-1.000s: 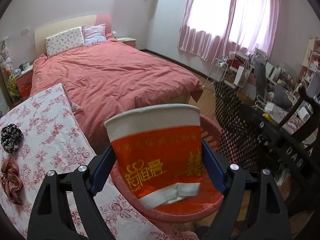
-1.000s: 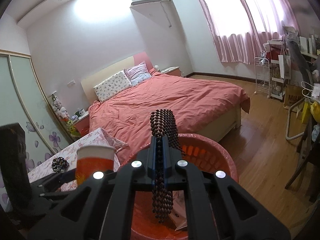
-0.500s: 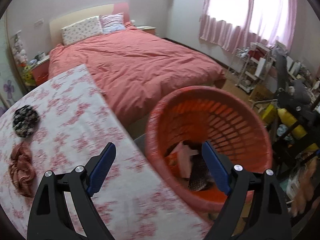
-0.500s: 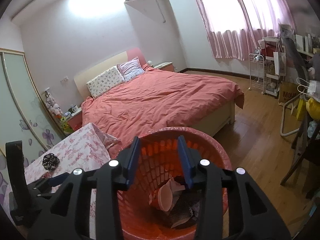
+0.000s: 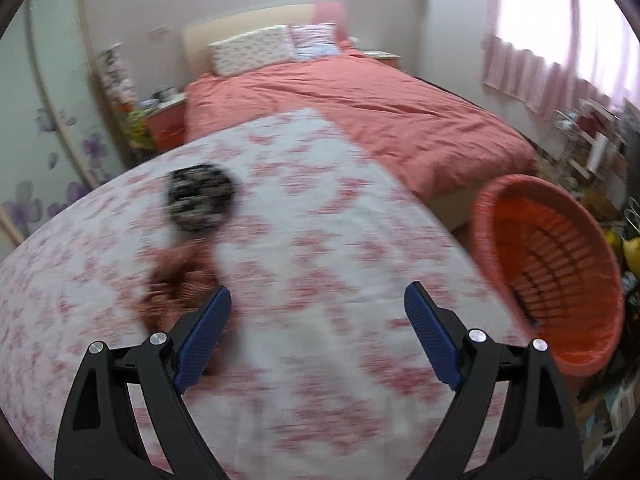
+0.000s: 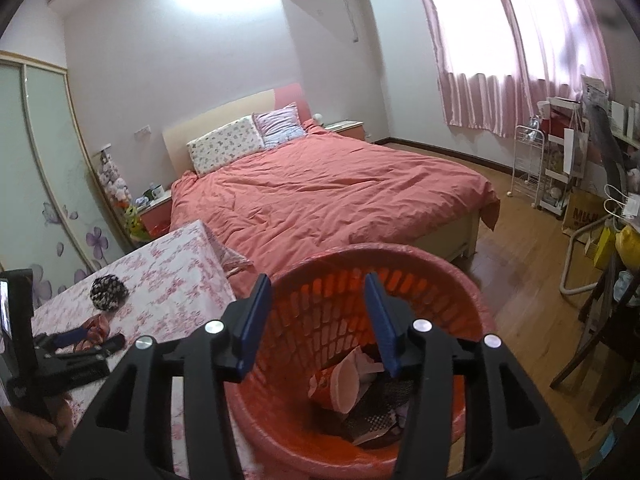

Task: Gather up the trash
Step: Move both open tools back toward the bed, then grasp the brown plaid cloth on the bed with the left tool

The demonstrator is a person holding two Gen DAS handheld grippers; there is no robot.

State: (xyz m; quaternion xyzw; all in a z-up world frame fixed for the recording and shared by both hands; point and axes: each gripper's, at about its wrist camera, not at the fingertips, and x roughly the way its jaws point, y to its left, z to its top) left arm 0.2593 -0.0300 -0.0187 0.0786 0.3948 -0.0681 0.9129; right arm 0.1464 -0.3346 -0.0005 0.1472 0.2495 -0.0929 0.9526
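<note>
The right gripper (image 6: 318, 312) was held with jaws parted and empty above the red basket (image 6: 472, 304), in which a paper cup (image 6: 340, 384) lay tipped among other scraps.

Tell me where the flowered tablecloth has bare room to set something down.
The tablecloth is bare from its middle to the edge beside the orange basket, and along the far side toward the bed. It is crowded on the left, where the dark scrunchie and reddish-brown scrunchie lie.
</note>
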